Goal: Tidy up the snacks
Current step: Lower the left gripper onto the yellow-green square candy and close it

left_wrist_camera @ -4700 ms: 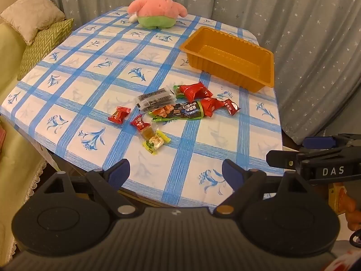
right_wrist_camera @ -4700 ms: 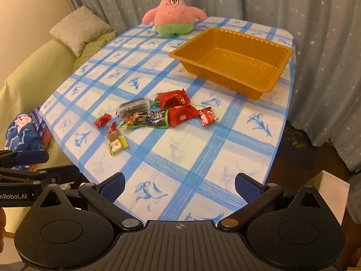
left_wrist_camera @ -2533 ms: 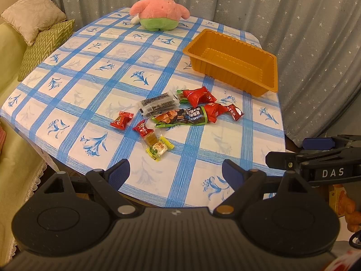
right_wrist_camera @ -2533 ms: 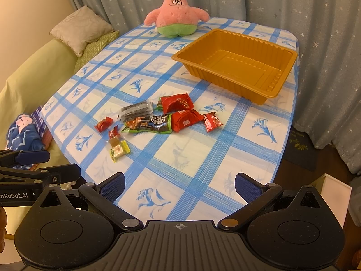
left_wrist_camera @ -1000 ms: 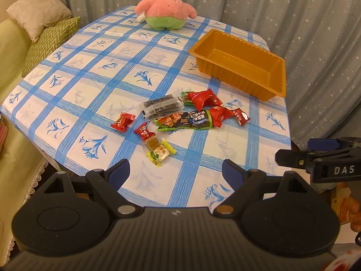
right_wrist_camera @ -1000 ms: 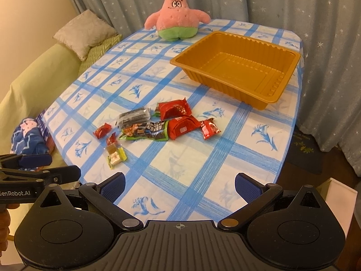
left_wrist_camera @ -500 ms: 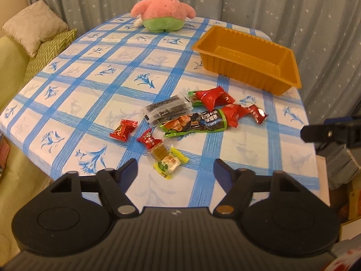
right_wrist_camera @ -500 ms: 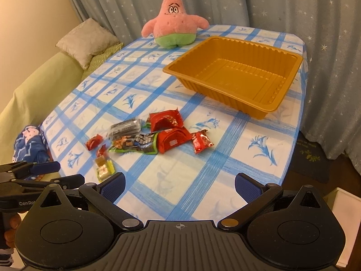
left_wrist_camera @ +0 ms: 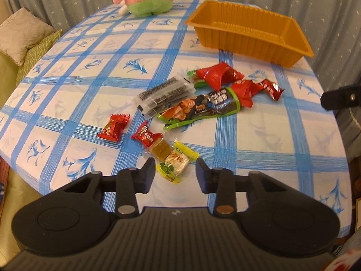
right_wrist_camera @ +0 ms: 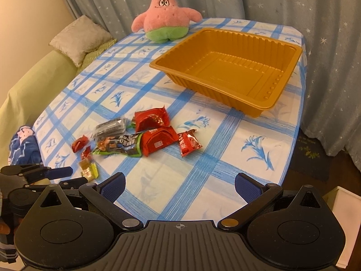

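Several wrapped snacks lie in a cluster on the blue-checked tablecloth [left_wrist_camera: 67, 103]. Nearest is a yellow-green packet [left_wrist_camera: 177, 160] beside an amber candy [left_wrist_camera: 160, 151] and two red candies [left_wrist_camera: 114, 127]. My left gripper [left_wrist_camera: 176, 171] hangs low over the packet's near end. Its jaws are closing with the packet between them, and a gap still shows on both sides. Farther off lie a clear packet of dark bars [left_wrist_camera: 164, 94], a long green-edged packet [left_wrist_camera: 203, 108] and red packets [right_wrist_camera: 153, 117]. The orange tray [right_wrist_camera: 203, 85] is empty. My right gripper [right_wrist_camera: 179, 185] stands open over bare cloth, holding nothing.
A pink star plush [right_wrist_camera: 164, 15] sits at the far edge behind the tray. A sofa with cushions [right_wrist_camera: 79, 38] stands to the left and curtains hang behind. The table edge [right_wrist_camera: 291, 149] drops off at the right, with a white box [right_wrist_camera: 345, 207] on the floor.
My left gripper has come down and forward onto the near snacks, and its jaws have narrowed around the yellow-green packet. The right gripper has moved closer to the table, still wide open.
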`<action>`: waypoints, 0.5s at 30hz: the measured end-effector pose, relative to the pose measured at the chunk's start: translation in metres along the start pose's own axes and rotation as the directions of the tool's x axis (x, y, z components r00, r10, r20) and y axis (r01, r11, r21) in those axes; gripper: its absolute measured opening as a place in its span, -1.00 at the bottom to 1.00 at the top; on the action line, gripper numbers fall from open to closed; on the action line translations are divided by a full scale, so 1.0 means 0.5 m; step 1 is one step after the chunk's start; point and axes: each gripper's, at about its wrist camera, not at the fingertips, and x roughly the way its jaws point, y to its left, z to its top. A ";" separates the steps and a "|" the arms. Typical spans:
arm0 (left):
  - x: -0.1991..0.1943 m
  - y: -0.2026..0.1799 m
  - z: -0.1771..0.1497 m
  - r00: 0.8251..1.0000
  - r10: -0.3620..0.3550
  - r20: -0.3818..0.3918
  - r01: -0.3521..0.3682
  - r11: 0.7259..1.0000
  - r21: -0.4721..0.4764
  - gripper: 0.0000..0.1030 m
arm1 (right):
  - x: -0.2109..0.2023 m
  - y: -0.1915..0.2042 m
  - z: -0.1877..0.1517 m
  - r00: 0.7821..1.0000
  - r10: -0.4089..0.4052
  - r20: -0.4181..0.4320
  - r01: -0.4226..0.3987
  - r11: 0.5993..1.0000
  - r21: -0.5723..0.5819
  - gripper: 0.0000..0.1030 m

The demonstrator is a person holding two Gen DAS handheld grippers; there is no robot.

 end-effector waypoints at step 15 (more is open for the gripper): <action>0.040 0.003 0.013 0.999 -0.025 -0.033 0.027 0.999 0.040 -0.43 | 0.018 -0.021 0.010 1.000 -0.003 -0.018 0.003 1.000 0.024 1.00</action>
